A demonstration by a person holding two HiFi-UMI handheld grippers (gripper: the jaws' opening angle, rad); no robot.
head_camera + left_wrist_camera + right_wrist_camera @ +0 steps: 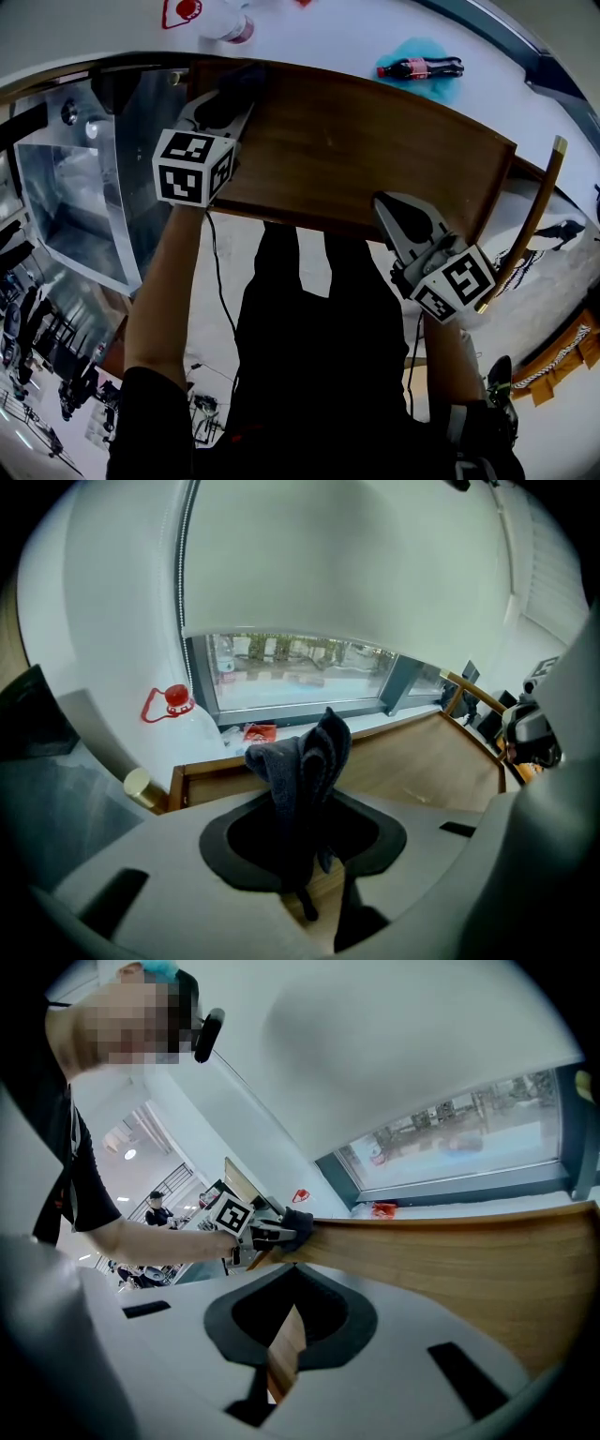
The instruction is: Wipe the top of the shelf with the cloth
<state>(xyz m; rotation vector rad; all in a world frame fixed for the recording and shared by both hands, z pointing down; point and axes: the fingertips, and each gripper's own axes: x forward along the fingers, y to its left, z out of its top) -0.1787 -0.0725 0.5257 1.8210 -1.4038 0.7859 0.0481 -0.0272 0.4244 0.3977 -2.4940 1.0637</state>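
No legible wording anywhere, not even on the bottle [419,67] label

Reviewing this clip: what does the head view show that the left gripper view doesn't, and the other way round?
Head view only: a cola bottle lying past the shelf, and the person's forearms. Left gripper view only: the window glass with trees outside. Both: the wooden shelf top and the dark cloth pinched in the left gripper's tongs.
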